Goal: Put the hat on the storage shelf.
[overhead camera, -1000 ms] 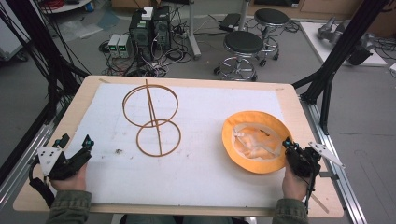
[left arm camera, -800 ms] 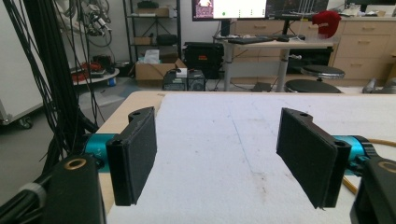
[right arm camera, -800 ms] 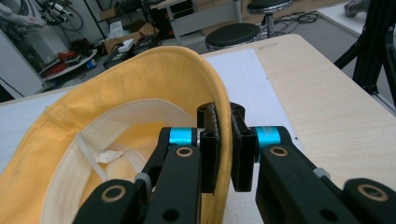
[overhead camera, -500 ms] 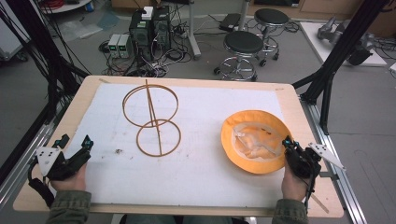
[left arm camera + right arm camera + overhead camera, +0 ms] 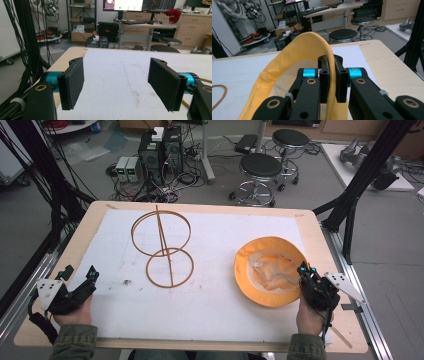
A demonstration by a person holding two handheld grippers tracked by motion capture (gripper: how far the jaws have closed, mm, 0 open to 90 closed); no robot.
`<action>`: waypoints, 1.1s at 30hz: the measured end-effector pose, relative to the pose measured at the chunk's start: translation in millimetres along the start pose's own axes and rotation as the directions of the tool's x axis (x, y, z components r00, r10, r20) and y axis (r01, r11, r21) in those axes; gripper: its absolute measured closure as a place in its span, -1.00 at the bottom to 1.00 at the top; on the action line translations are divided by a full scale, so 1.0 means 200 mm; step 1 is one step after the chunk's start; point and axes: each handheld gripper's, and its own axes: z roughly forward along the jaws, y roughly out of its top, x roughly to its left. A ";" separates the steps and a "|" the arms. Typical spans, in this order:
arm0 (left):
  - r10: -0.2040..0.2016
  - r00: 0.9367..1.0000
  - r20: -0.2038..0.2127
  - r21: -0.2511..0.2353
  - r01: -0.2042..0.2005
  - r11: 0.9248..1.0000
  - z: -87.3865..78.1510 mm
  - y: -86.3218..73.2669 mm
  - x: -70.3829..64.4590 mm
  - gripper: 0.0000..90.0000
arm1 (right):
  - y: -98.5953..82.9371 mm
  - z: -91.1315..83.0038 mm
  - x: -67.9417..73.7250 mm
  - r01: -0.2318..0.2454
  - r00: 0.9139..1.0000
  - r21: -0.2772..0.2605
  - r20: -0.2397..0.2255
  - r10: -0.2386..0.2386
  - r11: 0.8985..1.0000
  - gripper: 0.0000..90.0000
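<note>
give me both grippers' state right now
left gripper: open, nothing between its jaws.
right gripper: shut on the brim of the yellow hat.

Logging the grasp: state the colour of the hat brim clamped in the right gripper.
Yellow-orange brim, paler cream lining inside; clearest in the right gripper view.

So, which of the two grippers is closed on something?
The right gripper: its jaws pinch the yellow hat's brim. The left gripper stands open over bare white mat.
</note>
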 end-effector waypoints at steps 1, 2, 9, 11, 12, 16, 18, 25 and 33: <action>0.000 1.000 0.000 0.000 0.000 1.000 0.00 0.00 0.00 -0.35 | 0.00 0.00 0.00 0.000 1.000 0.000 0.000 0.000 1.000 0.89; 0.000 1.000 -0.002 0.000 0.000 1.000 0.00 0.00 0.00 -0.35 | 0.00 0.00 0.01 0.006 1.000 -0.003 -0.001 -0.006 1.000 0.89; -0.010 1.000 -0.012 -0.011 0.010 1.000 -0.01 0.00 0.01 -0.35 | 0.03 0.01 0.06 0.014 1.000 -0.018 -0.010 -0.014 1.000 0.90; -0.011 1.000 -0.015 -0.010 0.011 1.000 -0.01 0.00 0.01 -0.35 | 0.04 0.02 0.07 0.017 1.000 -0.021 -0.011 -0.017 1.000 0.90; -0.012 1.000 -0.014 -0.009 0.012 1.000 -0.01 0.00 0.01 -0.35 | 0.05 0.02 0.08 0.021 1.000 -0.024 -0.013 -0.022 0.999 0.90; -0.013 1.000 -0.019 -0.011 0.013 1.000 -0.01 0.00 0.02 -0.35 | 0.10 0.03 0.14 0.044 0.999 -0.033 -0.011 -0.045 0.998 0.91; -0.014 1.000 -0.021 -0.012 0.014 1.000 -0.01 0.00 0.02 -0.34 | 0.11 0.03 0.15 0.051 0.999 -0.040 -0.011 -0.051 0.998 0.91; -0.015 1.000 -0.023 -0.014 0.014 1.000 -0.01 0.00 0.02 -0.34 | 0.19 0.04 0.25 0.082 0.996 -0.071 -0.030 -0.085 0.994 0.91; -0.017 1.000 -0.015 -0.015 0.016 1.000 -0.01 0.00 0.02 -0.34 | 0.29 0.08 0.38 0.104 0.992 -0.098 -0.058 -0.110 0.990 0.91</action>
